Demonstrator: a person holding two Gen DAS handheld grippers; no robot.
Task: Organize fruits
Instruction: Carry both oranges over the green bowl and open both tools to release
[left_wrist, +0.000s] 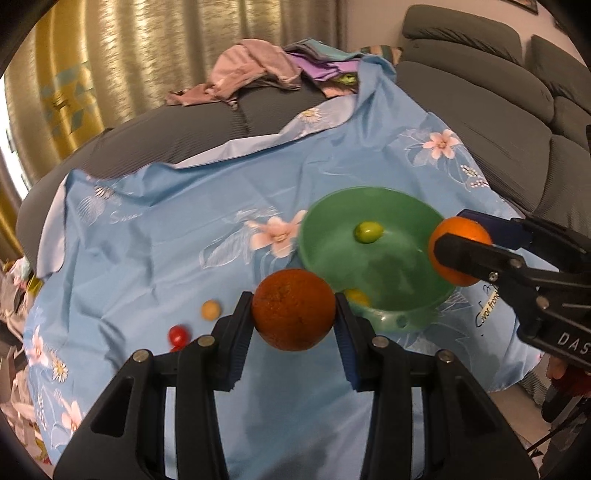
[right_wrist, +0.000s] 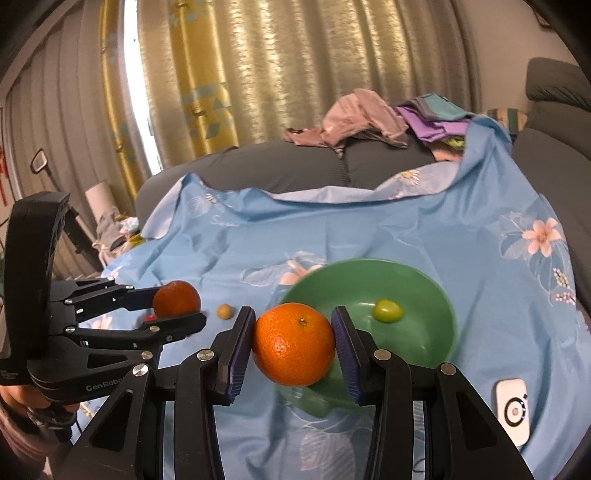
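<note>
My left gripper (left_wrist: 294, 325) is shut on a dark orange (left_wrist: 293, 309) and holds it above the blue floral cloth (left_wrist: 177, 236), just left of the green bowl (left_wrist: 399, 306). My right gripper (right_wrist: 294, 345) is shut on a bright orange (right_wrist: 293, 343) at the bowl's near rim (right_wrist: 424, 284); it also shows in the left wrist view (left_wrist: 460, 254). A green fruit (left_wrist: 367, 232) and a yellow fruit (left_wrist: 356, 296) lie in the bowl. A small tan fruit (left_wrist: 211, 309) and a red fruit (left_wrist: 179, 335) lie on the cloth.
The cloth covers a grey sofa (left_wrist: 498, 122). A pile of clothes (left_wrist: 266, 70) lies at the back. A white device (right_wrist: 511, 410) lies on the cloth at the right. Gold curtains (right_wrist: 295, 74) hang behind.
</note>
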